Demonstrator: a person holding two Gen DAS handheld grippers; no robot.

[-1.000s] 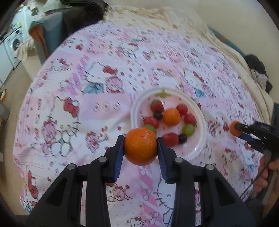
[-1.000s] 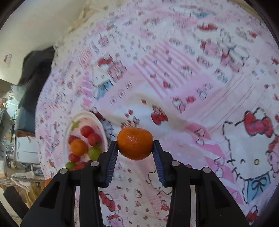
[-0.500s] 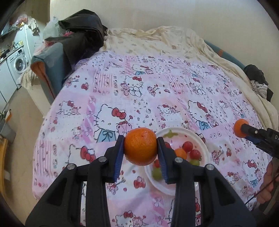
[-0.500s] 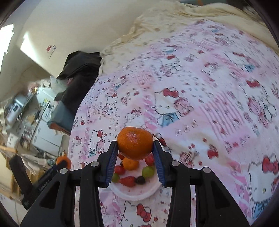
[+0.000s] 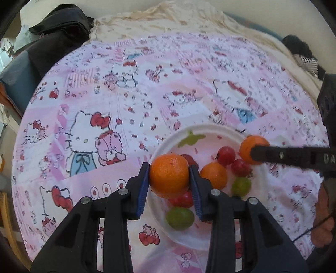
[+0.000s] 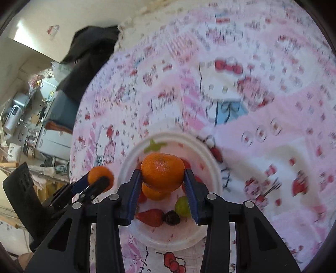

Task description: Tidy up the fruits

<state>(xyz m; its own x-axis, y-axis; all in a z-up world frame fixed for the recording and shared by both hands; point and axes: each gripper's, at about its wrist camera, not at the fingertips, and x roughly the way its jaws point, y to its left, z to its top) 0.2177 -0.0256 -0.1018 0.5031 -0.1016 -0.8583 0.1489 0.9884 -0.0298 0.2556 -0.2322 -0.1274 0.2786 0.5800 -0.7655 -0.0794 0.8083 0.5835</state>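
My left gripper (image 5: 169, 176) is shut on an orange tangerine (image 5: 169, 175) and holds it over the left rim of a white plate (image 5: 212, 130). My right gripper (image 6: 162, 175) is shut on another tangerine (image 6: 162, 172) above the middle of the same plate (image 6: 178, 241). The plate holds a third tangerine (image 5: 214, 175), red cherry tomatoes (image 5: 226, 155), green grapes (image 5: 180, 218), a strawberry (image 6: 150, 217) and a dark grape (image 6: 171, 218). The right gripper with its tangerine (image 5: 250, 150) shows at the plate's right edge in the left wrist view. The left gripper's tangerine (image 6: 100, 178) shows left of the plate in the right wrist view.
The plate lies on a pink Hello Kitty bedspread (image 5: 105, 105) covering a bed. A cream blanket (image 5: 168, 19) and dark clothes (image 5: 56, 31) lie at the far edge. A cluttered room with appliances (image 6: 19, 117) lies beyond the bed's left side.
Both grippers have come down and closer to the plate, still holding their tangerines. The right gripper's tangerine now hangs over the plate's right edge in the left wrist view.
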